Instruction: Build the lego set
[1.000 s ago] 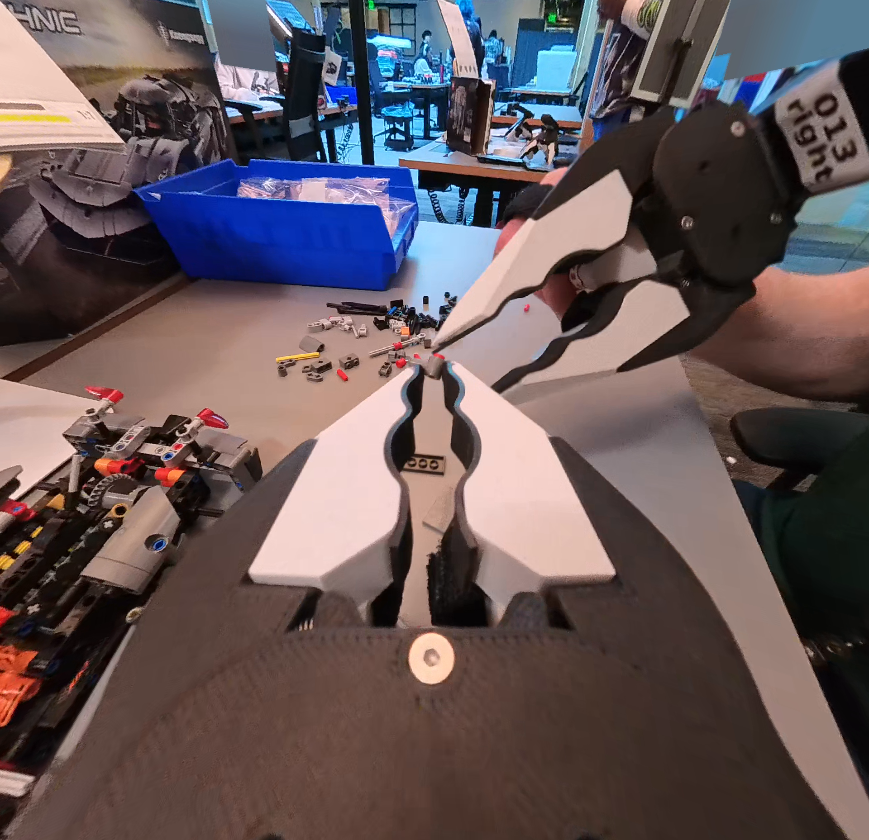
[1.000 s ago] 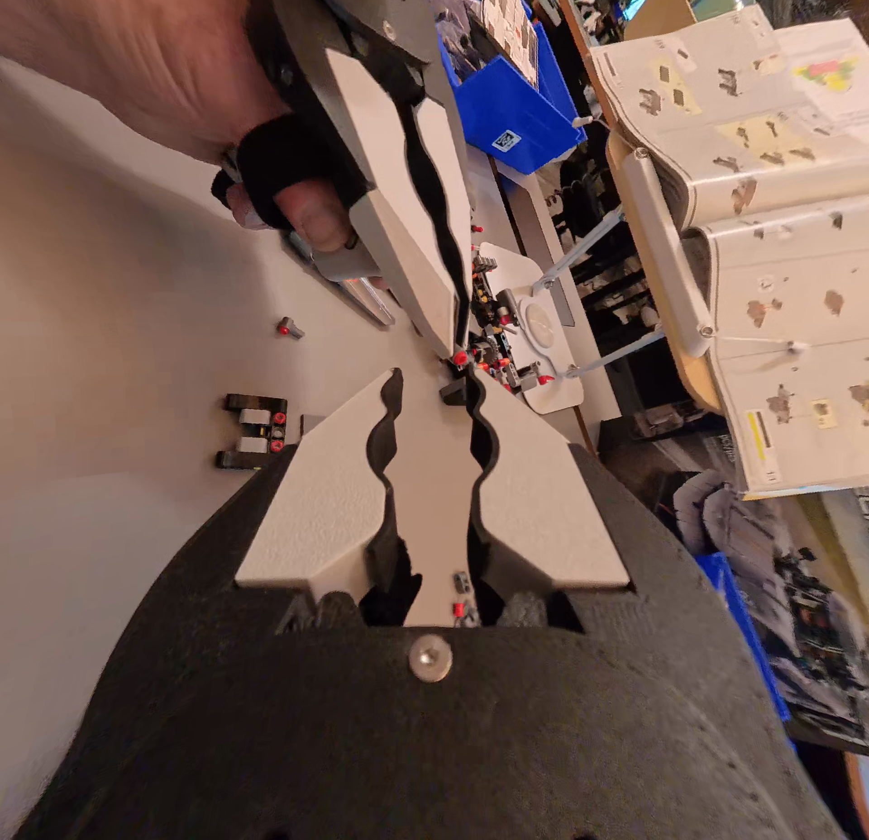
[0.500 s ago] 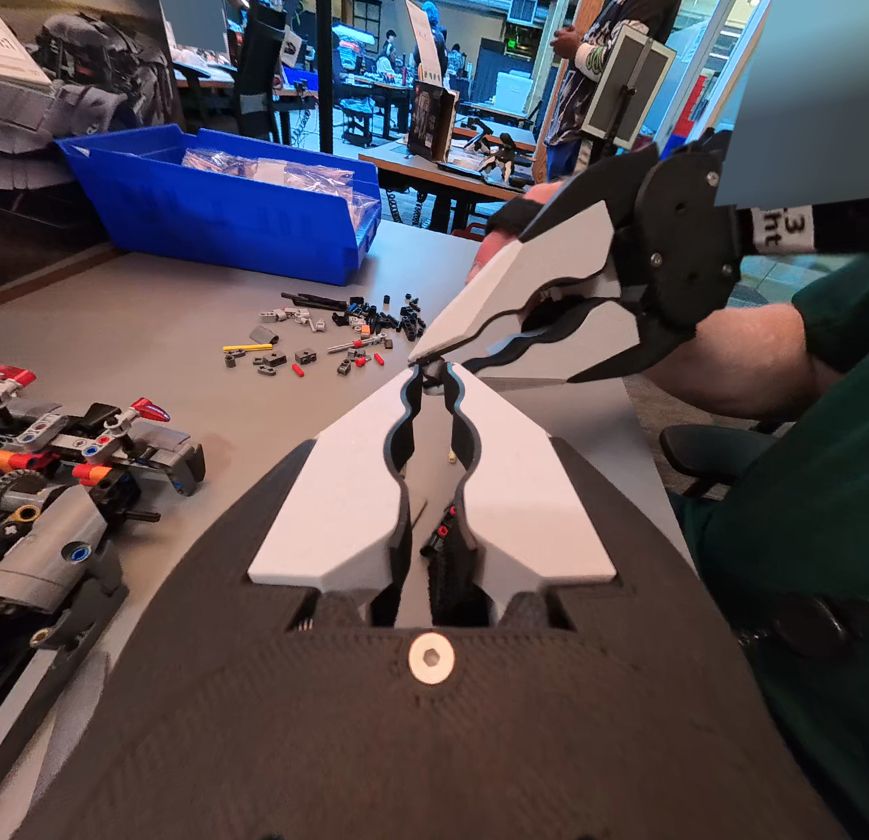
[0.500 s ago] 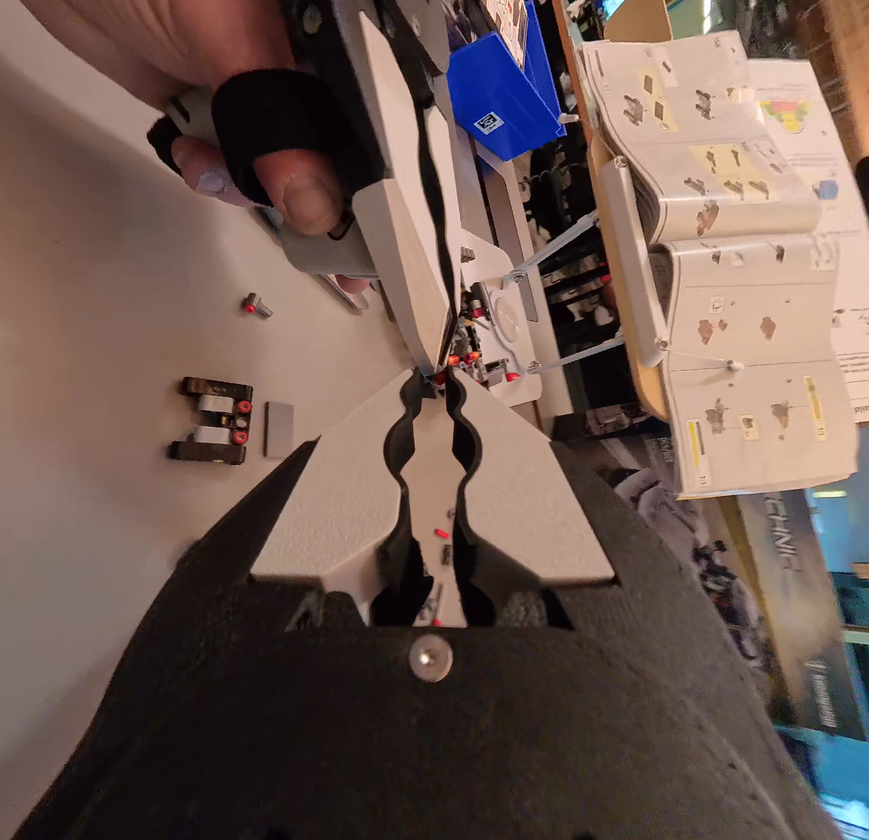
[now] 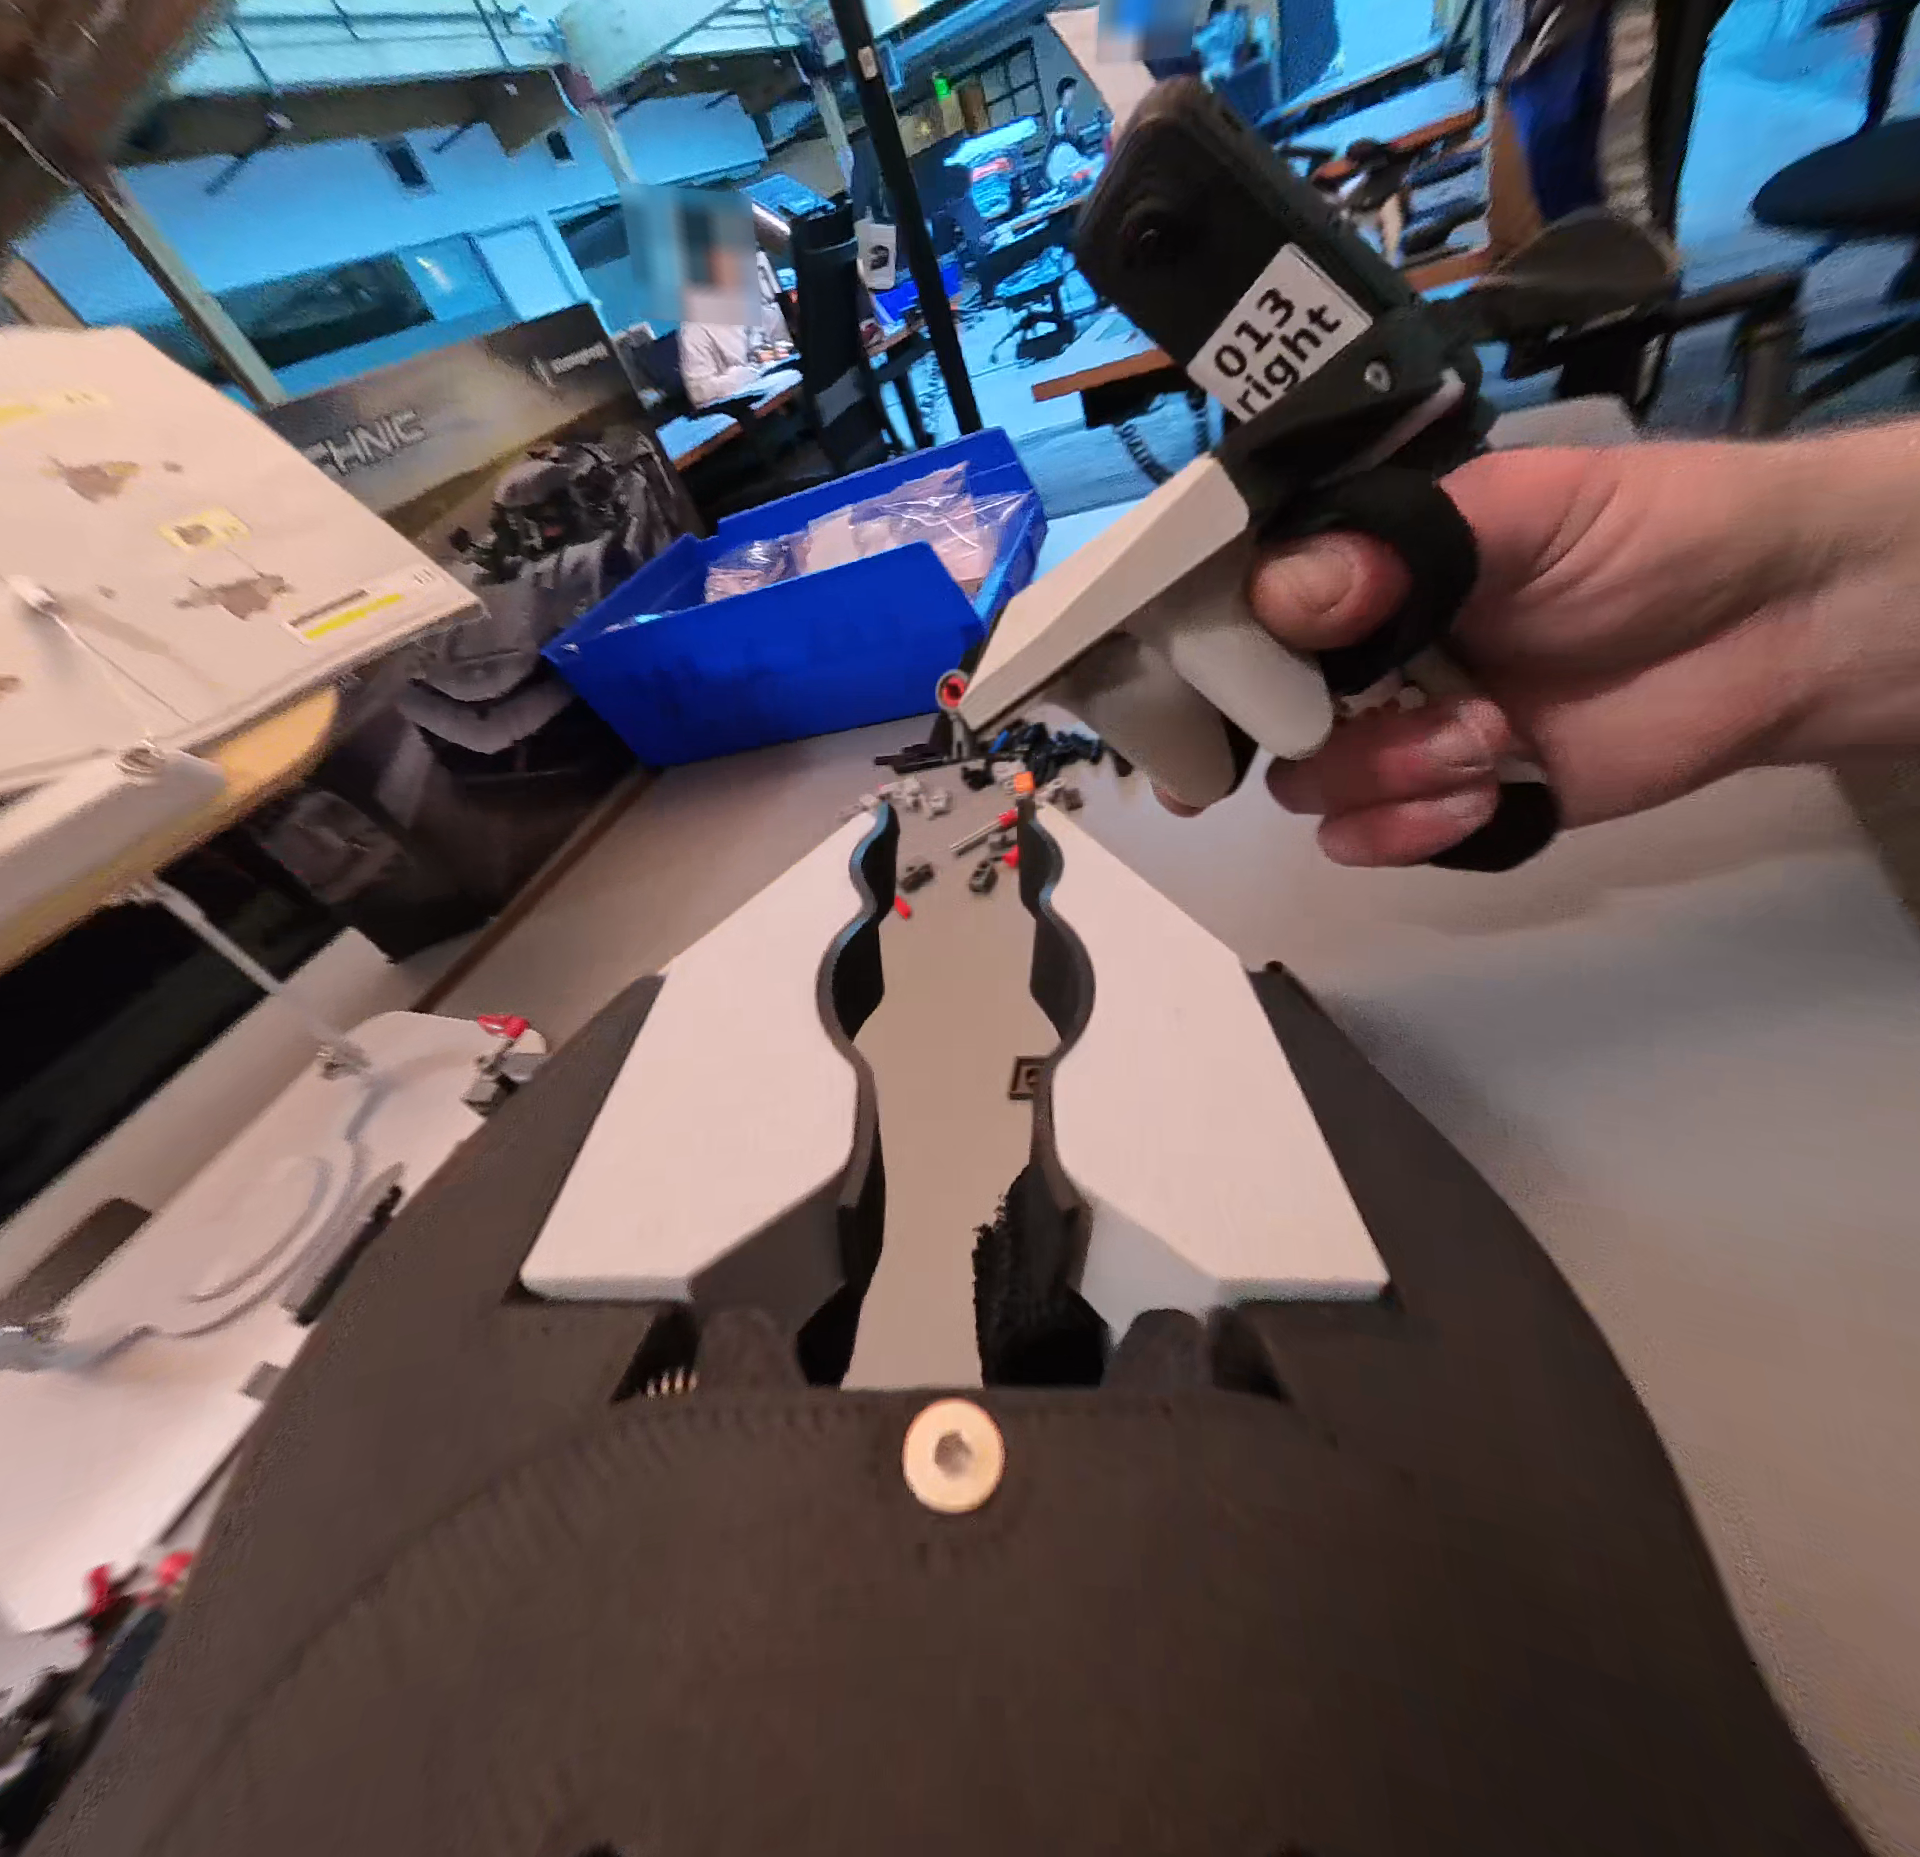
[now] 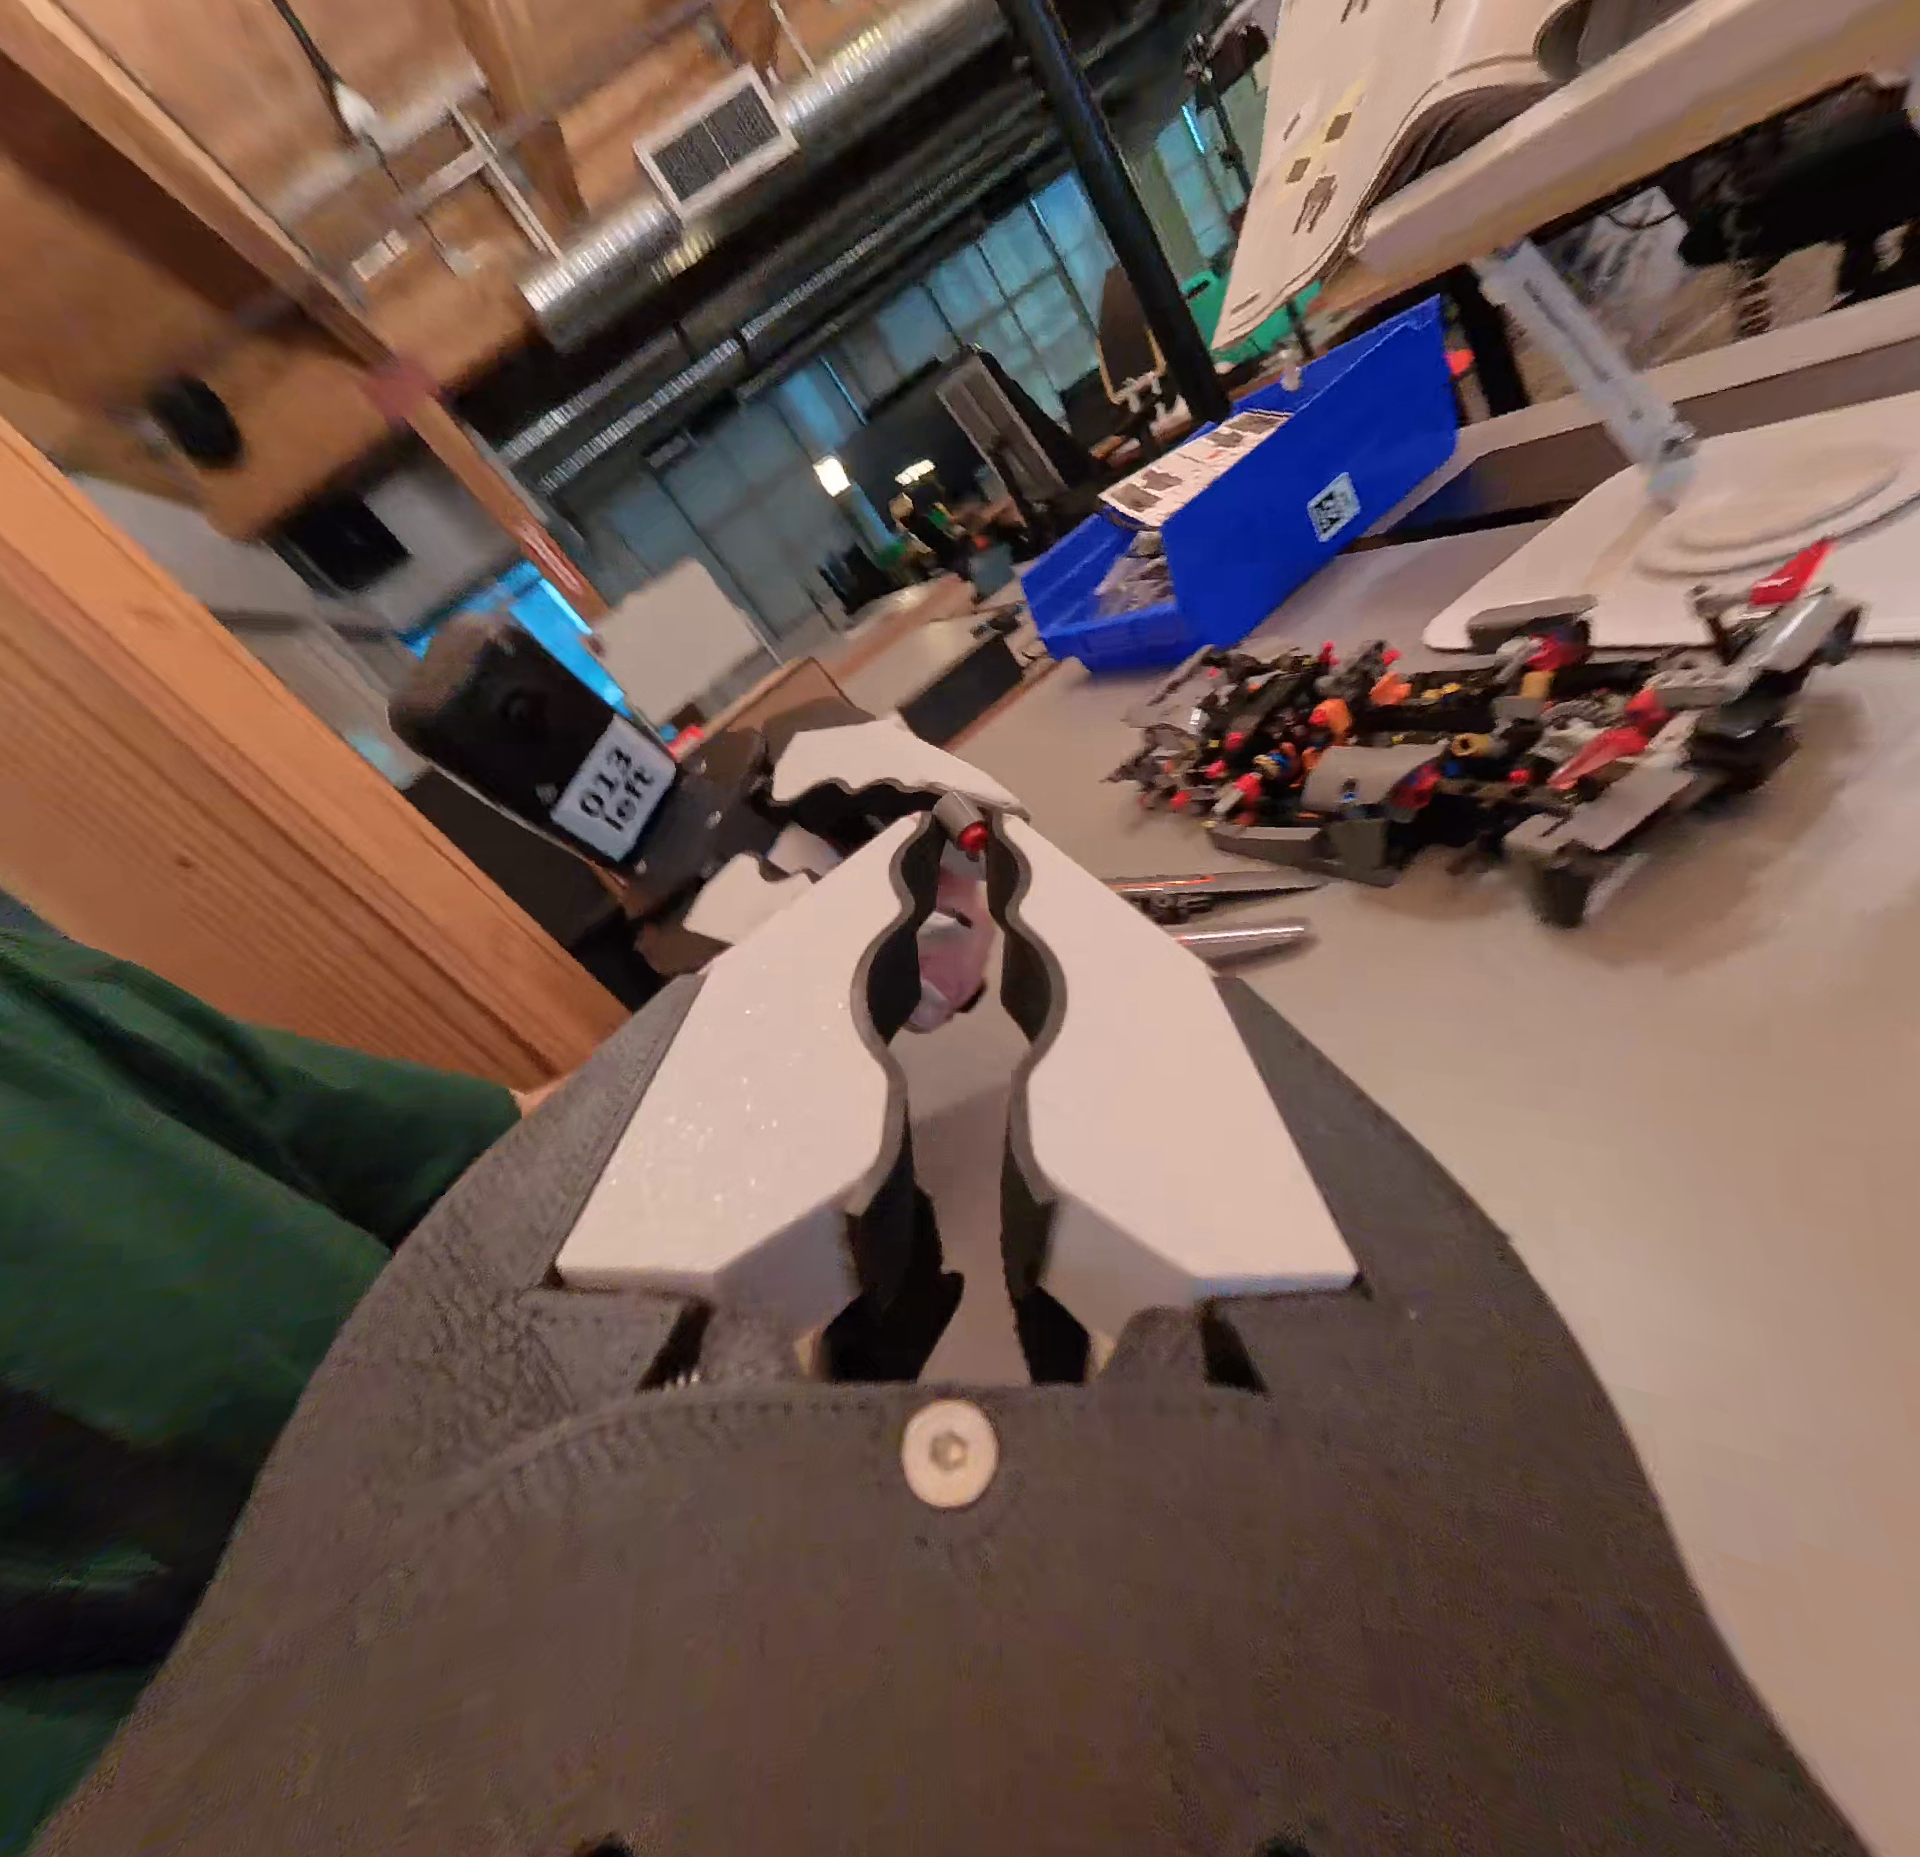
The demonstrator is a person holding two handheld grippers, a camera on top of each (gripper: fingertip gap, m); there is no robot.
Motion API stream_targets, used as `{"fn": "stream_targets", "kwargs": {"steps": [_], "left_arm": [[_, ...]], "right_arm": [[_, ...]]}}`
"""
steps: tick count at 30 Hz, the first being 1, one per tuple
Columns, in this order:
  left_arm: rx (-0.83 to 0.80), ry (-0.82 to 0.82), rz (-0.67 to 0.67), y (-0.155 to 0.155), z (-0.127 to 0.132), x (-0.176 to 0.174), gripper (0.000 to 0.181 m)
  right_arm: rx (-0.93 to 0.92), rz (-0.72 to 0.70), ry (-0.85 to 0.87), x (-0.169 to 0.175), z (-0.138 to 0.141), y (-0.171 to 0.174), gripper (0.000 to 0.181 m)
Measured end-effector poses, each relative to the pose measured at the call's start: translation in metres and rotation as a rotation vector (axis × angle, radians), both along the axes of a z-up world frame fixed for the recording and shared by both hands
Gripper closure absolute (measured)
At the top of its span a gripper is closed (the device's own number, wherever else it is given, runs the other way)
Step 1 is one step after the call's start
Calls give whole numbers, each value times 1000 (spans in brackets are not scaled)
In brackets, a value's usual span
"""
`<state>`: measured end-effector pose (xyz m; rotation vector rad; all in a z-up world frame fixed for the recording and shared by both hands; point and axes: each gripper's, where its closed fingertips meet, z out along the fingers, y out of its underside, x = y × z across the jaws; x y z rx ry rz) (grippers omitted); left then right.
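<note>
My right gripper [image 6: 961,833] is shut on a small grey piece with a red pin [image 6: 966,828] at its fingertips, held above the table. In the left wrist view the right gripper [image 5: 961,695] is up and to the right, in a hand, with the same piece [image 5: 951,687] at its tip. My left gripper [image 5: 956,820] is open and empty, just below it and over the pile of loose small parts [image 5: 997,768]. The partly built dark model [image 6: 1455,758] with red and orange parts lies on the table to the right.
A blue bin [image 5: 790,664] with bags stands behind the loose parts; it also shows in the right wrist view [image 6: 1299,519]. An open instruction booklet [image 5: 156,560] rests on a white stand [image 5: 260,1236] at the left. A silver rod [image 6: 1236,940] lies near the model. The set's box [image 5: 468,436] leans at the back. My left and right fingertips are right by each other. Both grippers' tips are roughly 20 cm from the partly built dark model [image 6: 1455,758].
The small grey piece passed from my left gripper to my right. The left gripper opened. The right gripper shut on the piece, lifted away and turned.
</note>
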<state>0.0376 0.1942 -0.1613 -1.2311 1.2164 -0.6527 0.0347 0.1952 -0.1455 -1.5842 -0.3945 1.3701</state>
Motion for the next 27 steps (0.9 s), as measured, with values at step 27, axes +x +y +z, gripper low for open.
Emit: {"fn": "stream_targets", "kwargs": {"steps": [27], "left_arm": [[267, 181, 42, -25, -18, 14, 174]], "right_arm": [[-97, -144, -80, -5, -22, -31, 174]]}}
